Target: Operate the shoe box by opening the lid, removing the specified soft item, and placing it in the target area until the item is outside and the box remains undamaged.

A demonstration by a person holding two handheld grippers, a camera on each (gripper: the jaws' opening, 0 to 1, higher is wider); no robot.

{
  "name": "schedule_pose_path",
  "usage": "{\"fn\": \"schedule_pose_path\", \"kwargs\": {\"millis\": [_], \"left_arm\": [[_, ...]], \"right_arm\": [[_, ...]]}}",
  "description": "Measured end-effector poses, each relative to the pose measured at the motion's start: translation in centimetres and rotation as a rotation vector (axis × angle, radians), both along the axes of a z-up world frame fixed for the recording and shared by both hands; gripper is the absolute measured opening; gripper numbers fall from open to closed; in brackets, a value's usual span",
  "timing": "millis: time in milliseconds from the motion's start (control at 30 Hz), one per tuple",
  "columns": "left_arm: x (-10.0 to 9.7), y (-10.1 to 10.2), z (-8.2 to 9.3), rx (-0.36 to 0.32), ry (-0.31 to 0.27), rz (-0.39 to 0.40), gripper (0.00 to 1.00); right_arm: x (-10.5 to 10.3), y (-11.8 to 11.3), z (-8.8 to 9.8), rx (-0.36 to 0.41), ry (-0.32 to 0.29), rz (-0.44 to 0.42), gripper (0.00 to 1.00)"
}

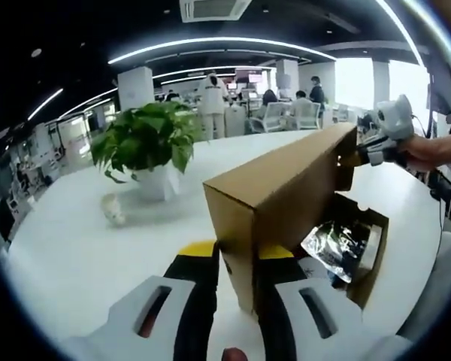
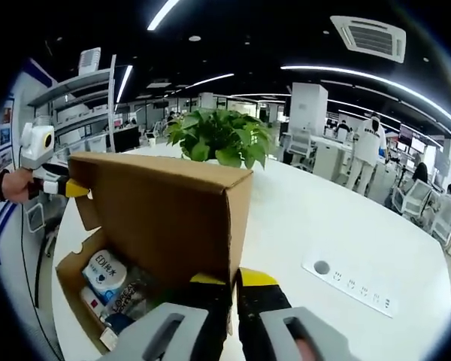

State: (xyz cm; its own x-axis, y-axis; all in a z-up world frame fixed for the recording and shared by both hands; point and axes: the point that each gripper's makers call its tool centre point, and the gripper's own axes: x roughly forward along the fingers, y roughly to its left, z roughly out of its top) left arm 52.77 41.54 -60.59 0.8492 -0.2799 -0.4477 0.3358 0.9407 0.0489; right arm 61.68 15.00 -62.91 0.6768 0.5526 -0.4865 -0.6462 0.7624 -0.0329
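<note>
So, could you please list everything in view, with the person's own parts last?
Shoe box: one, brown cardboard, on the table, lid raised upright.
Soft packets: several, white, blue and dark, inside the box.
Potted plant: one, green in a white pot, behind the box.
Table: one, white, under everything.
People: several, light clothing, at desks in the background.
Left claw: one, yellow-tipped, shut on the lid's corner.
Right claw: one, yellow-tipped, shut on the lid's other corner.
Hand: one, holding the right claw.
</note>
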Motion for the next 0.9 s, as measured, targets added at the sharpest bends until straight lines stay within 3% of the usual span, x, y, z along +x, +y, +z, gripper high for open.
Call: {"fn": "schedule_pose_path", "kwargs": {"millis": [267,900], "left_arm": [[0.2,0.4,-1.2,-0.014,0.030,0.039,0.13],[1.5,1.2,-1.4,-0.062,0.048,0.099,0.09]], "right_arm": [[0.2,0.3,0.1,-0.003,0.007,-0.004,0.00],[0.5,0.9,0.2,-0.021,0.025,-0.006,0.00]]}}
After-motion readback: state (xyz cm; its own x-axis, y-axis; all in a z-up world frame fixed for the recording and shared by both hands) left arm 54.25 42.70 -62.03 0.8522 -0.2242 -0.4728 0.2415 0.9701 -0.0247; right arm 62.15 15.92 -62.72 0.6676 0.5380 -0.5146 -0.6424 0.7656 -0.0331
